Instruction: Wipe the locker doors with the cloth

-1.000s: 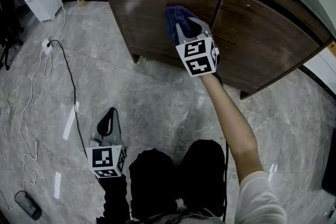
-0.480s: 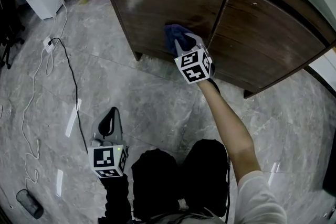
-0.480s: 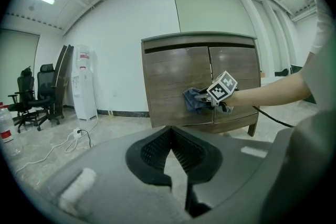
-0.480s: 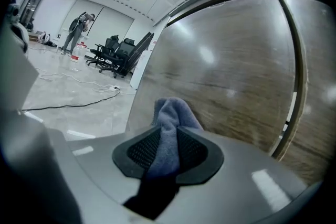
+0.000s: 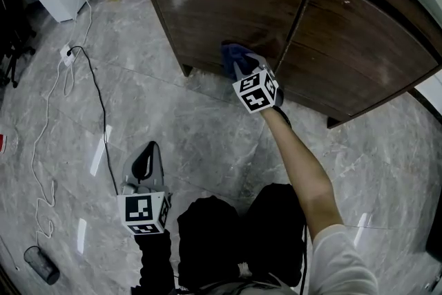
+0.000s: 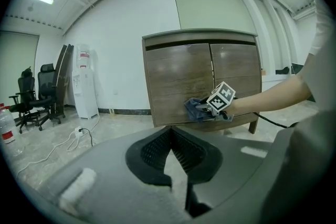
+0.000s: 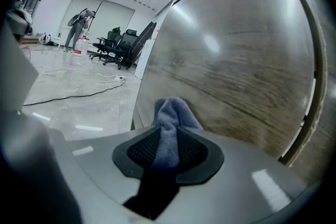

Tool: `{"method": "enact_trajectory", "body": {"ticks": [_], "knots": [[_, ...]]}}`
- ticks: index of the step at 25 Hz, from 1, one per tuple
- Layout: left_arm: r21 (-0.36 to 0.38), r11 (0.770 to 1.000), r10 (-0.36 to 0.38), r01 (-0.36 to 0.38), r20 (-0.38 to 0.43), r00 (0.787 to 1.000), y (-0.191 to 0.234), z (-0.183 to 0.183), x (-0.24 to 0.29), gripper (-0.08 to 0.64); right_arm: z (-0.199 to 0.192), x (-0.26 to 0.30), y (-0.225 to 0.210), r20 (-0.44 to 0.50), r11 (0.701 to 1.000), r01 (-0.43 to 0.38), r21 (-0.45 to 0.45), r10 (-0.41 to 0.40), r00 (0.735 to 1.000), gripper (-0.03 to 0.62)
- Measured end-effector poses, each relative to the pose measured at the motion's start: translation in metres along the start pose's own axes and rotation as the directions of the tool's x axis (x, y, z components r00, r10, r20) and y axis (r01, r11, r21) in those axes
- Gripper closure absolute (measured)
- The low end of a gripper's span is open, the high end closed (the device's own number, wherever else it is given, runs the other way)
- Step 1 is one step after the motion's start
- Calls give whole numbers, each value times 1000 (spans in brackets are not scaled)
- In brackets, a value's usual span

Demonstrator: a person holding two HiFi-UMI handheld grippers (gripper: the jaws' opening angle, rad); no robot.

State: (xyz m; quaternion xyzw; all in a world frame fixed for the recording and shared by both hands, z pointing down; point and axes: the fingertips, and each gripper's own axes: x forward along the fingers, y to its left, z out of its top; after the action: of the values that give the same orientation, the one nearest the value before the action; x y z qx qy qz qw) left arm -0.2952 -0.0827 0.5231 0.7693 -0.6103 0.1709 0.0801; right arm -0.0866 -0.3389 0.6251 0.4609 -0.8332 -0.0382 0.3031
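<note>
Right tongs (image 5: 239, 67) (image 7: 168, 147) pinch the blue cloth (image 5: 231, 53) (image 7: 171, 112), held at the lower edge of the left locker door (image 5: 228, 3), near the seam with the right locker door (image 5: 359, 45). The cloth bunch covers the tong tips, and its contact with the wood is hidden. Left tongs (image 5: 143, 161) (image 6: 170, 147) are pressed together with nothing between them, low over the marble floor (image 5: 173, 121) and well apart from the locker. The right door's far end is cut off in the head view.

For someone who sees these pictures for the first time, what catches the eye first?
The right gripper, shut on a blue cloth, holds it against the lower part of the dark wooden left locker door. The left gripper hangs low over the grey marble floor, jaws together and empty.
</note>
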Motion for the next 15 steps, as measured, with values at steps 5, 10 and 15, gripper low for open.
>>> {"method": "enact_trajectory", "body": {"ticks": [5, 10, 15], "knots": [[-8, 1000, 7, -7, -13, 1000, 2, -4, 3, 560, -21, 13, 11, -42, 1000, -25, -4, 25, 999, 492], [-10, 1000, 9, -9, -13, 1000, 4, -5, 6, 560, -34, 24, 20, -68, 999, -41, -13, 40, 997, 492], [-14, 1000, 8, -9, -13, 1000, 5, -5, 8, 560, -33, 27, 24, -79, 998, -54, -20, 52, 996, 492]]}}
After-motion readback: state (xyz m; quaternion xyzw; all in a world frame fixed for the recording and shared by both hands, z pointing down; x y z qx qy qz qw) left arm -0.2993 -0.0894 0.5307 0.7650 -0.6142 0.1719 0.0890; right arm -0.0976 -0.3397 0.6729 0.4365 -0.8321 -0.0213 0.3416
